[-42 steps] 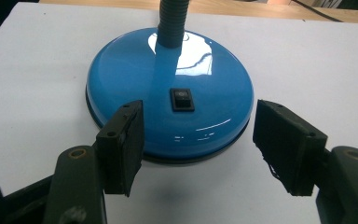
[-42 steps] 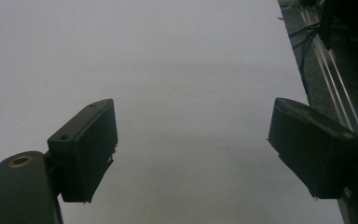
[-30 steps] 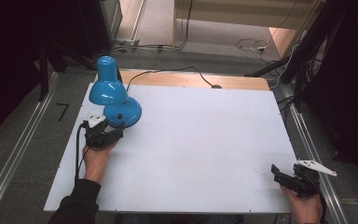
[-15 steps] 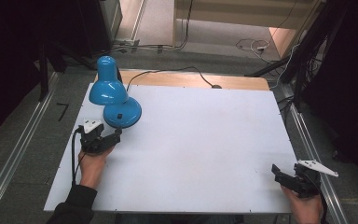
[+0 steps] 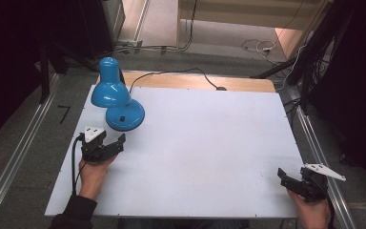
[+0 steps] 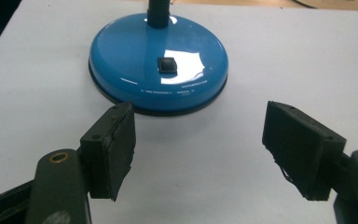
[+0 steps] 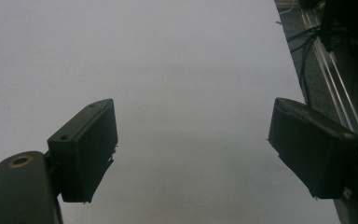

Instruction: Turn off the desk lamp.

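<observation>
- White surface spans the frame, with dark floor, metal rails and loose cables around it.
- Your left tool sits near the surface's left edge, jaws spread wide and gripping nothing; its cable trails back along your forearm.
- Just ahead of that tool stands a blue desk lamp. Its round base rests flat on the surface, apart from both jaws, with the black switch on top facing the tool.
- The lamp's shade hangs beyond the base, farther from the tool.
- Your right tool is well apart from the lamp, at the near right corner, jaws likewise wide and empty, over bare surface.
</observation>
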`<state>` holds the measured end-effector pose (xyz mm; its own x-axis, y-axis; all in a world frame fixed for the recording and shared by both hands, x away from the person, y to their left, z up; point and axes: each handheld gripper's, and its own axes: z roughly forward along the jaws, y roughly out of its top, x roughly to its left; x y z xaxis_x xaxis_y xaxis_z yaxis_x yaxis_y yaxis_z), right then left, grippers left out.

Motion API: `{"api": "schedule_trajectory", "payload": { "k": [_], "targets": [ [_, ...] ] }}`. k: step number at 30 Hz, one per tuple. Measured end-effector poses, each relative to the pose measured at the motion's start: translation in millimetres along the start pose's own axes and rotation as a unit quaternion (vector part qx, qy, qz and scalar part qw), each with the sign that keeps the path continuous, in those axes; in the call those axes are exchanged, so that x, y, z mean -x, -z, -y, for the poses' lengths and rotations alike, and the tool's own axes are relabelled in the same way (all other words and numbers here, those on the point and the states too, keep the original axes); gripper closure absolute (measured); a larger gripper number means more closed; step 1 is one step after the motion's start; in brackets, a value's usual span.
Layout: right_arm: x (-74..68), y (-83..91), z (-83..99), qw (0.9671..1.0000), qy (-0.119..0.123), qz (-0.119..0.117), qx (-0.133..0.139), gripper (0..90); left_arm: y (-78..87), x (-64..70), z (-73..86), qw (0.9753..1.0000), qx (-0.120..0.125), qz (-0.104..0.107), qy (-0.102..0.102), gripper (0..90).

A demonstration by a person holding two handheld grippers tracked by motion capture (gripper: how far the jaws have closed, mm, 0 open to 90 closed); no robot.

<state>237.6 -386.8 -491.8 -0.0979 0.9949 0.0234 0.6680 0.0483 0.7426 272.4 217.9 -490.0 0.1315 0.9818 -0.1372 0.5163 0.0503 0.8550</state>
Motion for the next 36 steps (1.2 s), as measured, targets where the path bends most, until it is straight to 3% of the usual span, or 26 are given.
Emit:
{"api": "schedule_trajectory", "payload": {
  "k": [18, 36],
  "targets": [
    [-0.3, -0.1, 0.2, 1.0, 0.002, -0.001, -0.001, 13.9, 9.7, 12.9, 12.3, 0.9998, -0.01, 0.009, -0.017, 23.2],
    [-0.3, -0.3, 0.3, 1.0, 0.003, -0.001, -0.002, 13.9, 30.9, 17.3, 24.2, 0.9996, -0.007, 0.018, -0.02, 23.2]
  ]
}}
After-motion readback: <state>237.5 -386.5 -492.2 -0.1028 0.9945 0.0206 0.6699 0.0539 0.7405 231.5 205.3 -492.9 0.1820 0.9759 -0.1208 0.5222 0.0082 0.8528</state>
